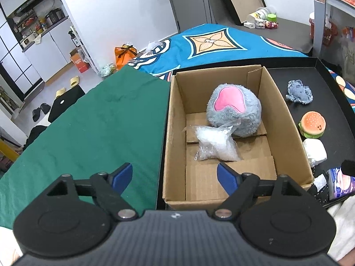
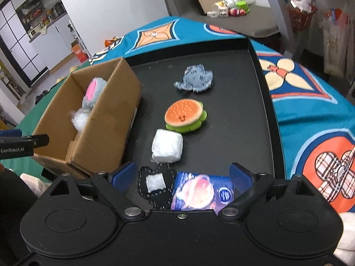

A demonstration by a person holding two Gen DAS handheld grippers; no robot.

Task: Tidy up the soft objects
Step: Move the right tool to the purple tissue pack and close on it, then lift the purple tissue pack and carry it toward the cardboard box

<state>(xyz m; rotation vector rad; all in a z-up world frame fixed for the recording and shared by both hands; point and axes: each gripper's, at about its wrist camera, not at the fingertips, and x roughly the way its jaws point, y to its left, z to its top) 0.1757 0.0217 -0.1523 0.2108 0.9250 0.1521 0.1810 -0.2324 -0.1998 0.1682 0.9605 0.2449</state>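
Note:
A cardboard box [image 1: 175,133] [image 2: 106,119] stands on a black tray [image 2: 233,115]. In it lie a grey plush with a pink patch [image 1: 234,108] [image 2: 93,90] and a clear bag of white stuffing [image 1: 214,144] [image 2: 79,117]. On the tray lie a denim plush [image 1: 299,92] [image 2: 195,77], a burger plush [image 1: 312,124] [image 2: 185,115], a white soft block [image 1: 315,151] [image 2: 167,146], a black patch with a white square [image 2: 155,185] and a blue packet [image 2: 202,194]. My left gripper [image 1: 175,177] is open and empty over the box's near left corner. My right gripper [image 2: 182,176] is open and empty above the black patch and blue packet.
A green cloth [image 1: 99,122] covers the table left of the box. A blue patterned blanket [image 2: 310,102] lies around the tray. The left gripper's finger [image 2: 24,143] shows at the right wrist view's left edge. Room clutter stands far behind.

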